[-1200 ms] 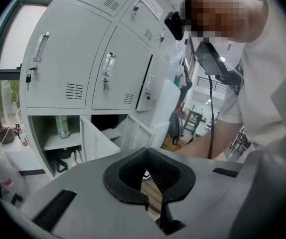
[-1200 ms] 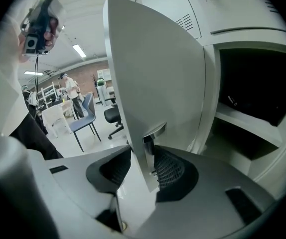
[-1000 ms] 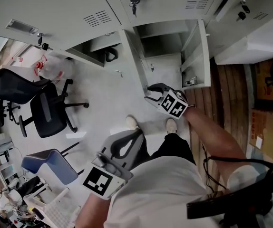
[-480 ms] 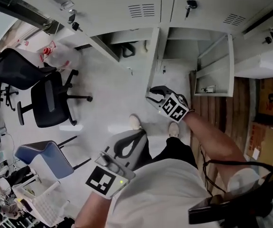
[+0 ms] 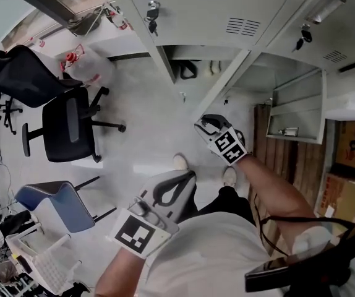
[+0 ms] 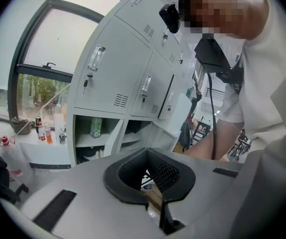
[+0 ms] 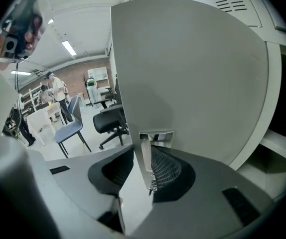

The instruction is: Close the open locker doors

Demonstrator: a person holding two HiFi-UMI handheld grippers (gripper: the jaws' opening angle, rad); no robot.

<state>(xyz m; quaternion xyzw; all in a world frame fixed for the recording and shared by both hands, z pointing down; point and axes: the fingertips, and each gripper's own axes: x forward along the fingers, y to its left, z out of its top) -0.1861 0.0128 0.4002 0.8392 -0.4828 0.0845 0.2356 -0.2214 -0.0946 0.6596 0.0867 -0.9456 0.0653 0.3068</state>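
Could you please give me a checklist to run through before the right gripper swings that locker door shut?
1. Door edge stands between the jaws of the right gripper, which have just been closing: ok.
2. Pads press firmly on the door: cannot tell.
3. Left gripper shut, empty and held back from the lockers: ok.
4. Shoes appear to stand clear of the door's swing: ok.
5. Nothing sticks out of the locker behind the door: cannot tell.
6. Second door closed: not ok, it stands open.
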